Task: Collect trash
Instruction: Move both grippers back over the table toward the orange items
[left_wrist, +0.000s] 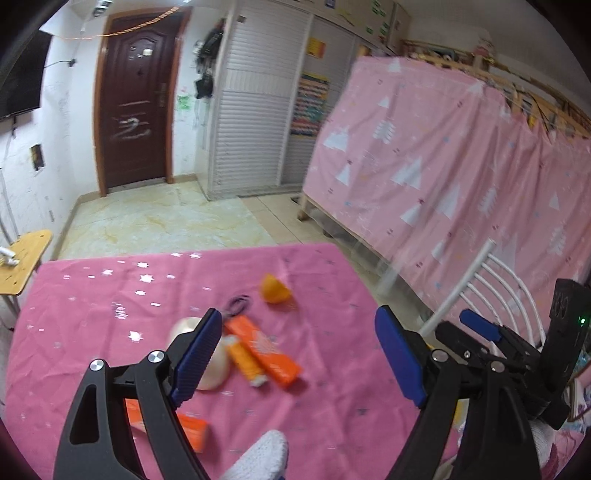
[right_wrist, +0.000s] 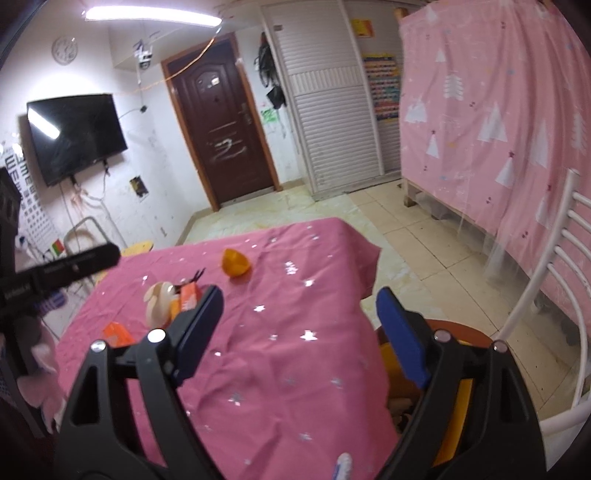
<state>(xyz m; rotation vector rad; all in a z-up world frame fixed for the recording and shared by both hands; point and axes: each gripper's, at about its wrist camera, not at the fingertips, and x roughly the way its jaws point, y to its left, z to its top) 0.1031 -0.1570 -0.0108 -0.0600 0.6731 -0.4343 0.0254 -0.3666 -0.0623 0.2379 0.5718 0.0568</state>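
Note:
Trash lies on a table with a pink cloth (left_wrist: 325, 406). In the left wrist view I see an orange peel (left_wrist: 274, 288), a black hair tie (left_wrist: 238, 304), an orange box (left_wrist: 264, 349), a small orange tube (left_wrist: 244, 362), a cream shell-like bowl (left_wrist: 212, 365) and an orange packet (left_wrist: 192, 430). My left gripper (left_wrist: 299, 360) is open and empty above the box and tube. My right gripper (right_wrist: 301, 332) is open and empty over the table's right edge, also visible in the left wrist view (left_wrist: 480, 330). The peel (right_wrist: 236, 263) and the bowl (right_wrist: 159, 301) lie far left of it.
A white metal chair (right_wrist: 561, 295) stands right of the table, with a brown and yellow container (right_wrist: 458, 384) below the right gripper. A pink curtained bunk bed (left_wrist: 461, 166) fills the right. A small wooden table (left_wrist: 22, 266) is at far left. A door (right_wrist: 221, 122) and TV (right_wrist: 74, 136) are beyond.

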